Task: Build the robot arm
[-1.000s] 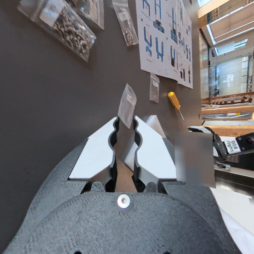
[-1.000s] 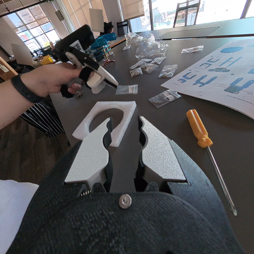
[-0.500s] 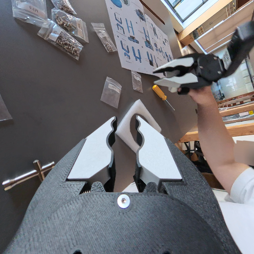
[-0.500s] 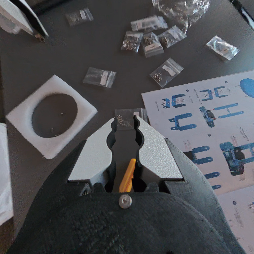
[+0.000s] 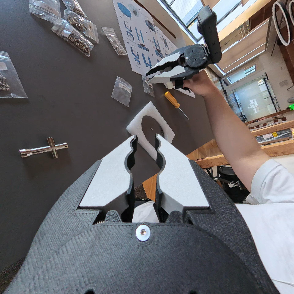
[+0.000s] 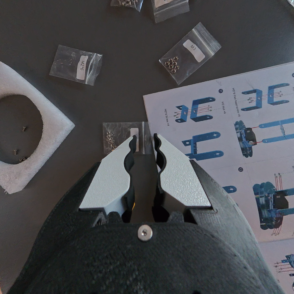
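Dark grey table (image 5: 47, 111) strewn with hardware bags; timber benches and bright windows behind. Left gripper (image 5: 145, 137) gapes empty over the white foam frame (image 5: 143, 120). Right gripper (image 6: 144, 137), parted, empty, hovers above a small nut bag (image 6: 117, 136) beside the instruction sheet (image 6: 222, 127).

Left gripper (image 5: 145, 136): rough black printed body, two pale grey fingers with wavy black inner pads, one silver hex screw at the middle.
Right gripper (image 6: 144, 137): same build, with a cross-head screw.
Sleeve (image 5: 273, 179): short, white.
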### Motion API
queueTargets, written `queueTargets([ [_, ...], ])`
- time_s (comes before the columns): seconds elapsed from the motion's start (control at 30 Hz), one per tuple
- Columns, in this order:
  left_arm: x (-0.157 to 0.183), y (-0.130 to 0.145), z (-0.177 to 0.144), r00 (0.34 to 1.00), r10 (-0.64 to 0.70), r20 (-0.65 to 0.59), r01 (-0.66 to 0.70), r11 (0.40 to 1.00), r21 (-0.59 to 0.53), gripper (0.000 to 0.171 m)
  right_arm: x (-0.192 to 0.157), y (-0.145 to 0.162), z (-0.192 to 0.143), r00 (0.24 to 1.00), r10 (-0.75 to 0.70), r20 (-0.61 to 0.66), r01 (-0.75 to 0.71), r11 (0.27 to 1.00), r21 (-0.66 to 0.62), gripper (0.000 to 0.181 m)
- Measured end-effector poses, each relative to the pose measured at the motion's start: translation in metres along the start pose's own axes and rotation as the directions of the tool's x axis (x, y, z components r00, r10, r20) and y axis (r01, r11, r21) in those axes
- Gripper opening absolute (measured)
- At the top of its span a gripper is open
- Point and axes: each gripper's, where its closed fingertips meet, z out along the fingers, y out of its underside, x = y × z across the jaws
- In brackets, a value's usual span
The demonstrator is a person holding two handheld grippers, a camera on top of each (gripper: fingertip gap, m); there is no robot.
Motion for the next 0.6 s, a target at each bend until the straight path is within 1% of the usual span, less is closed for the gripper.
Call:
queueTargets([
  [0.07, 0.001, 0.003, 0.001, 1.000, 0.001, -0.005, -0.001, 1.000, -0.012, 0.020, 0.000, 0.002, 0.000, 1.000, -0.009, 0.000, 0.009, 1.000, -0.013, 0.010],
  [0.2, 0.001, 0.008, 0.007, 1.000, -0.008, -0.020, 0.008, 1.000, -0.030, 0.020, -0.005, 0.001, 0.000, 0.998, -0.057, -0.023, 0.057, 0.998, 0.003, 0.006],
  [0.27, 0.000, 0.011, 0.011, 1.000, -0.012, -0.022, 0.011, 0.999, -0.045, 0.020, -0.009, -0.002, -0.003, 0.995, -0.092, -0.038, 0.093, 0.995, 0.026, 0.000],
  [0.3, -0.001, 0.013, 0.013, 1.000, -0.013, -0.022, 0.012, 0.999, -0.053, 0.020, -0.009, -0.003, -0.004, 0.993, -0.104, -0.057, 0.106, 0.994, 0.039, 0.000],
  [0.5, 0.002, 0.011, 0.027, 0.997, -0.007, -0.071, 0.002, 0.998, -0.068, 0.021, -0.033, -0.014, -0.019, 0.982, -0.170, -0.077, 0.178, 0.977, 0.113, 0.000],
  [0.6, 0.010, 0.002, 0.041, 0.989, 0.066, -0.133, -0.075, 0.995, -0.062, 0.028, -0.048, -0.023, -0.032, 0.975, -0.208, -0.080, 0.218, 0.963, 0.156, 0.000],
])
